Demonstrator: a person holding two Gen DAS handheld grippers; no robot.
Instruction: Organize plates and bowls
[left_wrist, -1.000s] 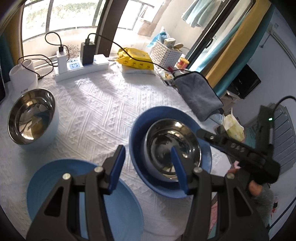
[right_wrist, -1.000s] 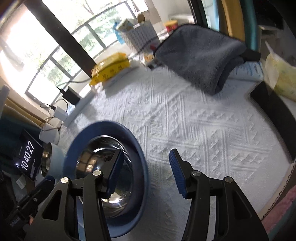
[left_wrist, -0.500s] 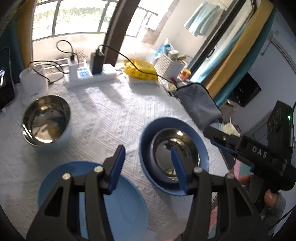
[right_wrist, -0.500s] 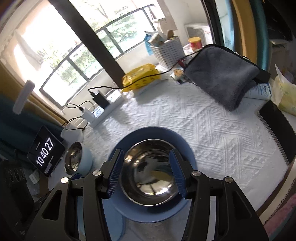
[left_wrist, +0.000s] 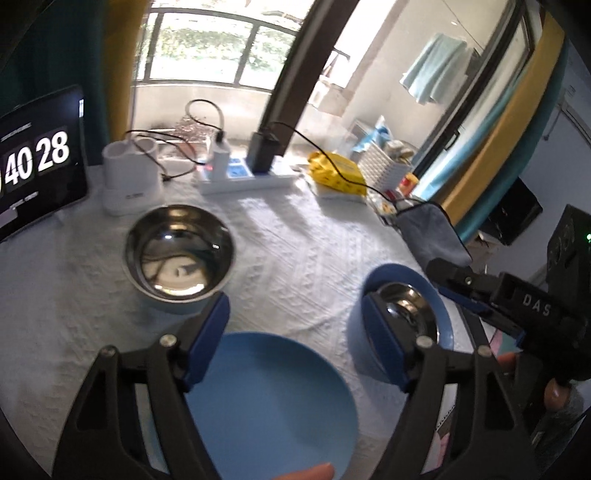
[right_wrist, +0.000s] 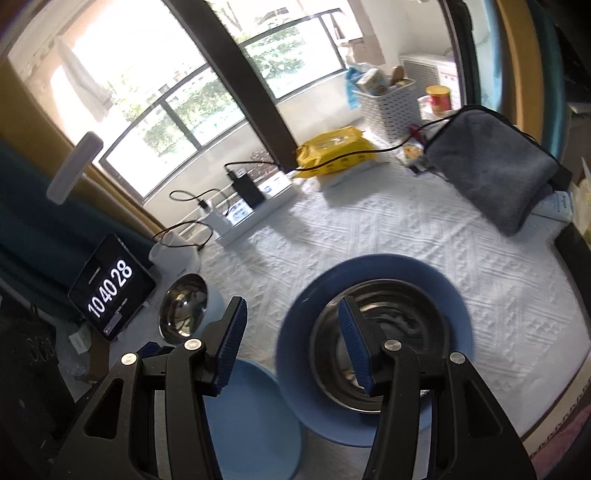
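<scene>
Item 1, left gripper (left_wrist: 295, 332): held above the near edge of the table (left_wrist: 295, 251). Jaws are spread wide and have just been opening; nothing is gripped between them.

Item 2, right gripper (right_wrist: 291, 332): held above the table's near edge. Jaws are parted about halfway and nothing is clasped; the steel bowl below is merely seen behind one finger.

Item 3, dark plate (right_wrist: 436, 273): set toward the near right edge of the table. A steel bowl (right_wrist: 384, 295) is seated in it. This pairing is judged as done.

Item 4, light plate (left_wrist: 273, 391): laid at the near edge, left of the dark plate and apart from it. Nothing is carried on it.

Item 5, second bowl (left_wrist: 180, 245): stood further in, toward the left side of the table, beyond the light plate and apart from it. It is empty, with only reflections seen inside.

Item 6, far edge: a power strip (left_wrist: 247, 177), a yellow pack (left_wrist: 338, 173) and a white basket (left_wrist: 384, 166) are lined up; a clock tablet (left_wrist: 38, 166) is propped at the far left corner, and a grey cloth (left_wrist: 430, 232) is draped at the right edge.

Progress: roughly half is judged complete. The second bowl is probably still to be set on the light plate, though blur near the rim leaves the plate's exact lie uncertain.
</scene>
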